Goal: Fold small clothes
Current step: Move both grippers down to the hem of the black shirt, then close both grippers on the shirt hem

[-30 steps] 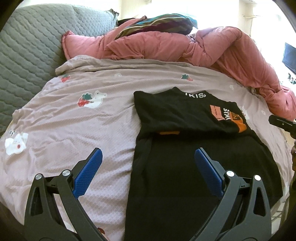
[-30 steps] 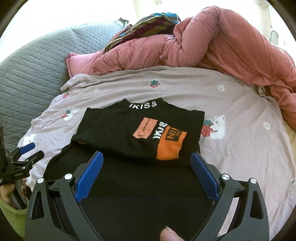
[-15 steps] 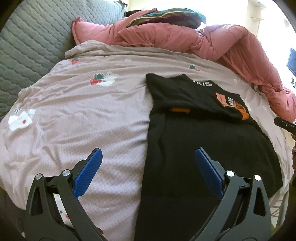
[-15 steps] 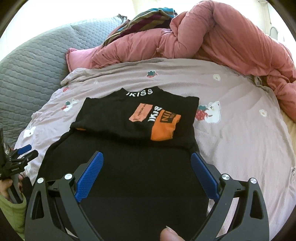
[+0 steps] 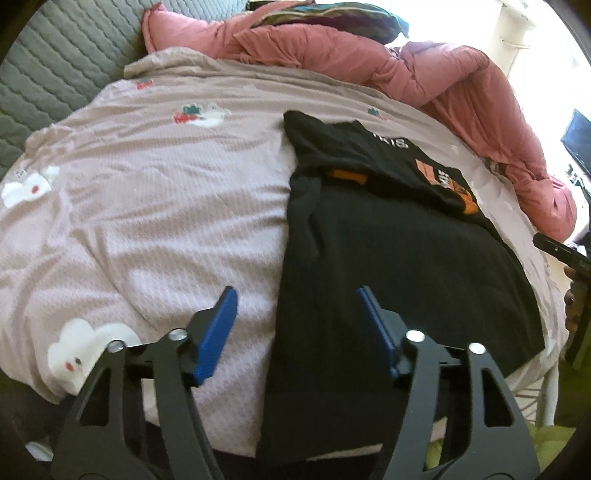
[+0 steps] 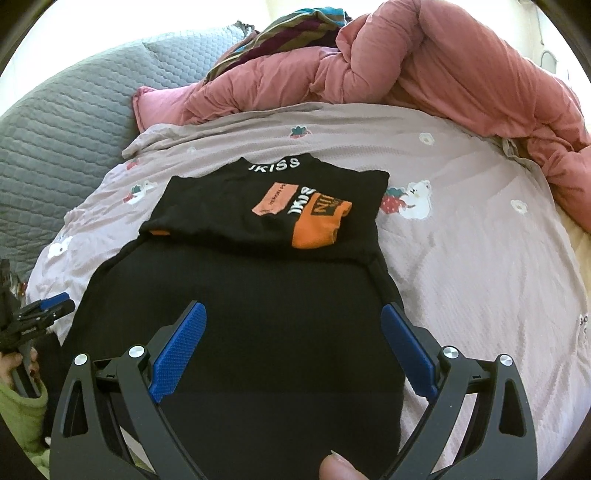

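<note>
A black garment lies flat on the bed, its lower part hanging over the near edge. Its top part with orange print and white "IKISS" lettering is folded over onto it. In the left wrist view the garment lies right of centre. My left gripper is open and empty above the garment's left edge near the bed's front; it also shows in the right wrist view. My right gripper is open and empty over the garment's lower half; part of it shows in the left wrist view.
The bed has a pale pink sheet with strawberry and bear prints. A rumpled pink duvet lies along the back and right. A grey quilted headboard stands at the left. A striped cloth sits on the duvet.
Both grippers have drawn back toward the bed's near edge, showing more of the hanging hem. The left gripper's jaws have narrowed somewhat but remain open. The garment has not moved.
</note>
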A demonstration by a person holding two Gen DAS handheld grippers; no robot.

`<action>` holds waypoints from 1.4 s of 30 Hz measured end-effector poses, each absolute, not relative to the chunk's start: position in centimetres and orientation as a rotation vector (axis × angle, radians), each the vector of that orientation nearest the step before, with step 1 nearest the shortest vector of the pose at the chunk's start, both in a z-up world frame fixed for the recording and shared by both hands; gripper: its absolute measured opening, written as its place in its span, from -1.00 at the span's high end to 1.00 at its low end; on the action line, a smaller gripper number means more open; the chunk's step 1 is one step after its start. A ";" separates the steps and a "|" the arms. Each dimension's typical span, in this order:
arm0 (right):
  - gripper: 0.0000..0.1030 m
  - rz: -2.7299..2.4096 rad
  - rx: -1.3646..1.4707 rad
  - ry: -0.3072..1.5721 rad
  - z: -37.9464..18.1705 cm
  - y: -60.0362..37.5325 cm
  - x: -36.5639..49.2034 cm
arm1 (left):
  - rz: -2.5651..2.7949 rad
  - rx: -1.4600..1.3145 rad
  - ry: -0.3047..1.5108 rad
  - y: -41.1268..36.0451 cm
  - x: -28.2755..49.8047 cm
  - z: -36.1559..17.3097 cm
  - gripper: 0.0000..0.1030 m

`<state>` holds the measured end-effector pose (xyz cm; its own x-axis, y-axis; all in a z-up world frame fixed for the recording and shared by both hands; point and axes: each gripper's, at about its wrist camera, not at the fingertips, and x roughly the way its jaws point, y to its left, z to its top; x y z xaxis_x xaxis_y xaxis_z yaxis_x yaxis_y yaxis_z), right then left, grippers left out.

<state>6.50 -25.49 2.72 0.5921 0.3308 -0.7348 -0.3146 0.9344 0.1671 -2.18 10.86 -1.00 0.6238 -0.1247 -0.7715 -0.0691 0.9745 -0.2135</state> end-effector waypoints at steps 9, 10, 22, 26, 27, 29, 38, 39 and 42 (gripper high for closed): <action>-0.84 0.368 0.000 0.888 1.7 -26.9 4.8 | -0.079 -0.274 0.958 10.1 -2.9 -2.6 0.36; -0.84 0.367 0.000 0.890 1.5 -27.1 4.6 | -0.074 -0.268 0.961 9.9 -2.9 -2.7 0.36; -0.57 0.365 0.022 0.969 -1.0 -29.7 2.3 | -0.051 -0.257 0.994 9.8 -3.1 -3.4 0.33; 0.01 0.378 0.040 1.000 -1.8 -30.7 1.8 | -0.036 -0.261 0.991 10.1 -3.2 -3.4 0.47; 0.05 0.374 0.034 1.004 -1.9 -30.9 1.6 | -0.034 -0.264 0.991 10.1 -3.2 -3.4 0.53; 0.15 0.371 0.034 1.011 -2.2 -31.3 1.4 | -0.032 -0.264 0.993 10.2 -3.2 -3.4 0.55; 0.33 0.398 0.067 1.061 -3.6 -32.4 0.7 | -0.028 -0.259 1.008 10.2 -3.1 -3.8 0.55; 0.33 0.403 0.082 1.062 -3.7 -32.5 0.6 | -0.027 -0.259 1.009 10.1 -3.0 -3.9 0.54; 0.34 0.423 0.093 1.056 -3.8 -32.8 0.1 | -0.026 -0.252 1.011 10.0 -3.0 -3.9 0.54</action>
<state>0.08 -32.76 -3.78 0.4204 0.3808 -0.8235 -0.2927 0.9160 0.2742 -2.96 10.04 -3.94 0.5334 -0.1378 -0.8346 -0.0951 0.9706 -0.2210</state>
